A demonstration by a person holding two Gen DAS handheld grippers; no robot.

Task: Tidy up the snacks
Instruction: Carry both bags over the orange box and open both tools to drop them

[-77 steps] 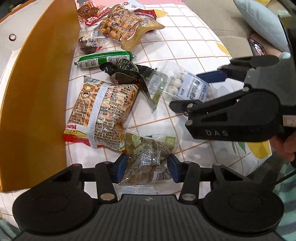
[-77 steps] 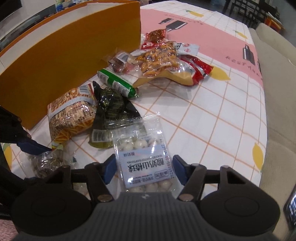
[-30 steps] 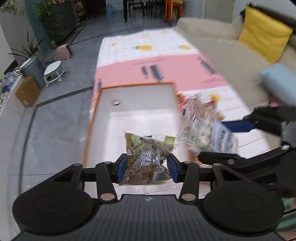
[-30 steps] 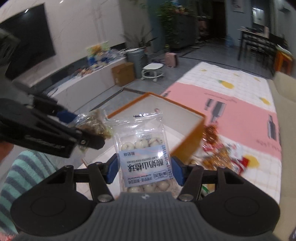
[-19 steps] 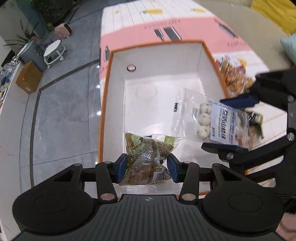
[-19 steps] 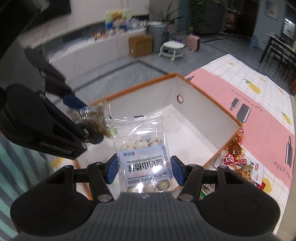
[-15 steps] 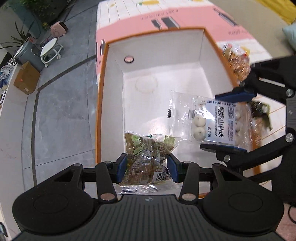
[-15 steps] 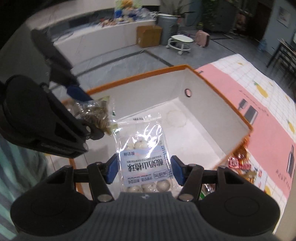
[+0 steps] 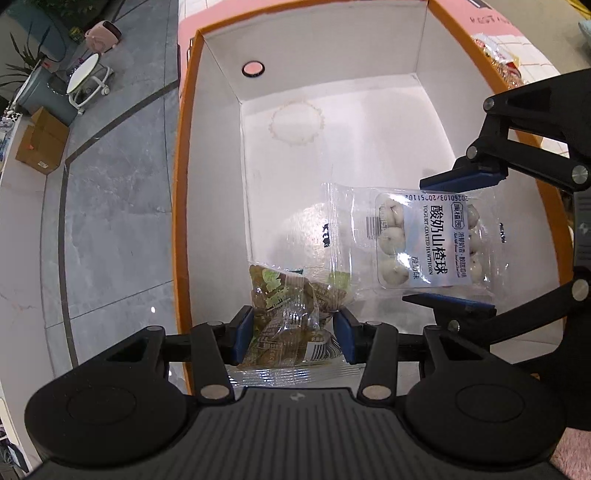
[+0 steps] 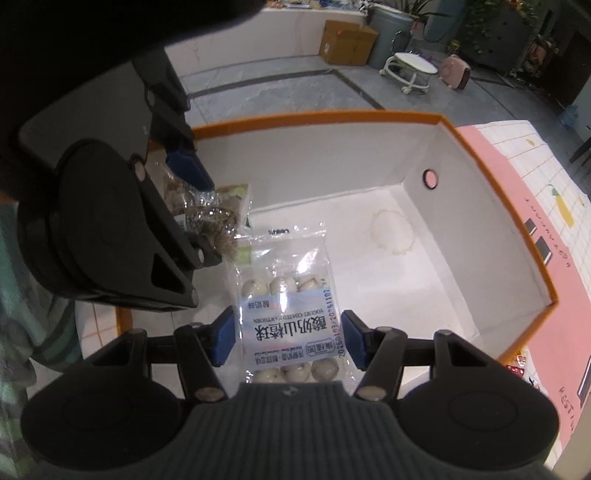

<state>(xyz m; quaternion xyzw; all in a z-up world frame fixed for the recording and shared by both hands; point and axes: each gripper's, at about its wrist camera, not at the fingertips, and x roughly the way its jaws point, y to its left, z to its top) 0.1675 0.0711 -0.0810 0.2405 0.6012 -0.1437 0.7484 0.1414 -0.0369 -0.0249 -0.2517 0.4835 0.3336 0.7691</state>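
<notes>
Over the orange-rimmed box [image 9: 183, 155], the left gripper [image 9: 292, 328] pinches a brown snack pack [image 9: 288, 314]; the right gripper [image 10: 289, 338] clamps the yogurt-hawthorn bag [image 10: 288, 299]; releasing both inside looks next.

Grey marbled floor tiles [image 9: 110, 221] with dark inlay lines; a cardboard box [image 10: 349, 42], a grey bin [image 10: 391, 18], a white wheeled stool [image 10: 412, 68], leafy plants [image 10: 491, 22].
</notes>
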